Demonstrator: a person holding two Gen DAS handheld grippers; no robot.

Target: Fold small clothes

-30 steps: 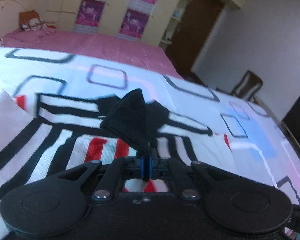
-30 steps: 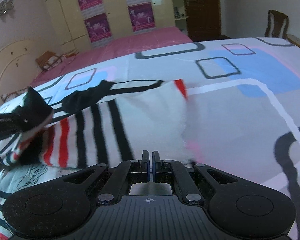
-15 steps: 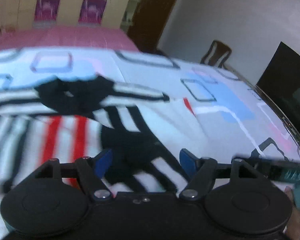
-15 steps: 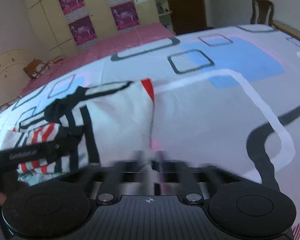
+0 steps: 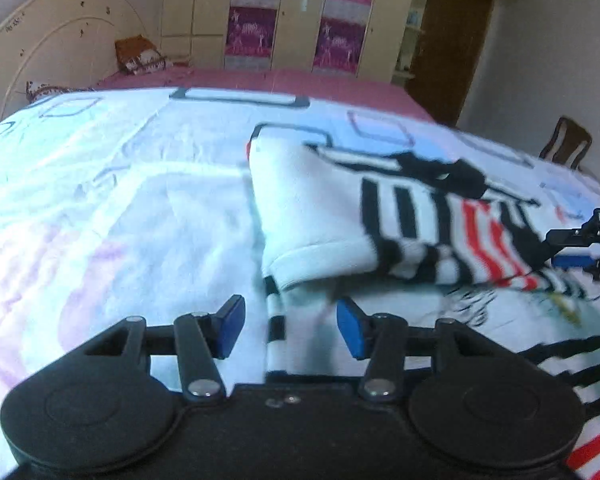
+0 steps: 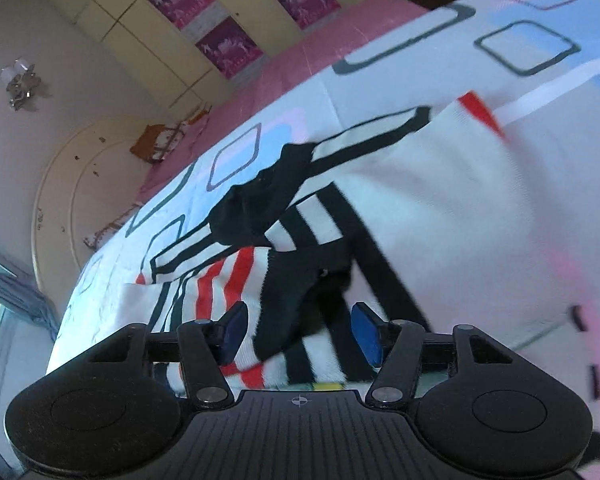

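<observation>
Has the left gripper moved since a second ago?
Yes. The left gripper slid leftward off the striped shirt; the wardrobe now sits centre, and its jaws, just closing, hold nothing.

A home bedroom: a bed [image 5: 120, 208] with patterned sheet under the hand-held gripper, a cream wardrobe [image 5: 296, 16] beyond it, probably a curved headboard [image 5: 60, 52] far left.

A bed [image 5: 100, 208] with a patterned sheet carries a folded striped shirt [image 5: 324, 216].
</observation>
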